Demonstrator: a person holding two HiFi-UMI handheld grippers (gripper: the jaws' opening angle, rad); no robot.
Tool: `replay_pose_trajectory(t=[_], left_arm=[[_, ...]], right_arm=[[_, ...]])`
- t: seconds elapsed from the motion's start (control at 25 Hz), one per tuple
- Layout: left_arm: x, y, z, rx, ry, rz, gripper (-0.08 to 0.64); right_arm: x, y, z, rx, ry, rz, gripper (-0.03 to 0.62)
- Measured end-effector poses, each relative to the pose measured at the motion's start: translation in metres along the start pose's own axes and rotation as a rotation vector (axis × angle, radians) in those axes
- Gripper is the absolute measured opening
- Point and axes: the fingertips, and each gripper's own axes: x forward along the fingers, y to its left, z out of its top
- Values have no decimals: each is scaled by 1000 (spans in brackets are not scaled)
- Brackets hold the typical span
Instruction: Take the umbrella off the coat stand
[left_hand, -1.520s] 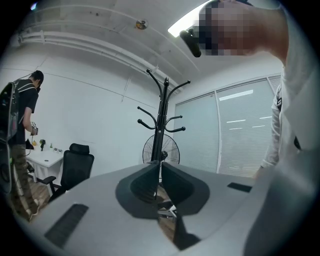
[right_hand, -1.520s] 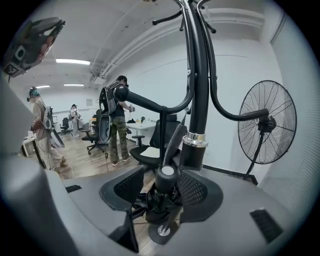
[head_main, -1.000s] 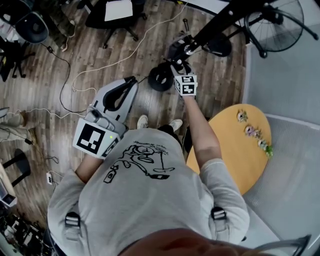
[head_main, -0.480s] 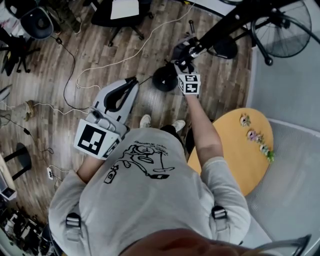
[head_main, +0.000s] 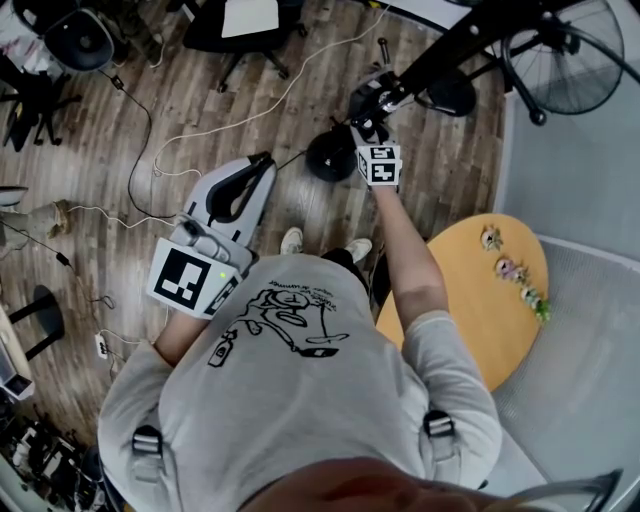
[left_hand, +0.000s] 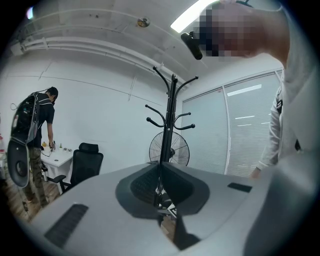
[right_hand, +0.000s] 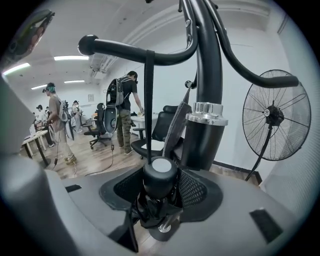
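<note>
Wood-plank office floor (head_main: 200, 110), white walls. Task barely begun: the umbrella (right_hand: 155, 205) hangs by its flat strap (right_hand: 149, 100) from a curved, ball-tipped hook (right_hand: 135, 50) of the coat stand (right_hand: 207, 75), close to the pole. Right gripper (right_hand: 162, 180) jaws have just been closing, with the round matte handle between the mesh pads; no squeeze visible yet. Left gripper (left_hand: 160, 175) jaws together, empty. Left to do: clamp, lift strap off hook end. Stand is glossy black tube with a chrome collar; umbrella is folded black fabric.
</note>
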Motion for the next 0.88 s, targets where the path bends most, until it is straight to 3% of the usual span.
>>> replay_pose_trajectory(t=[0.12,0.88], left_arm=[[-1,-3,-1,3,2,0,21],[-11,-3,1,6,-3,10,21]], right_arm=[[3,-2,-7,-4,15,6,256],[-1,-4,-1,8,15,8,227]])
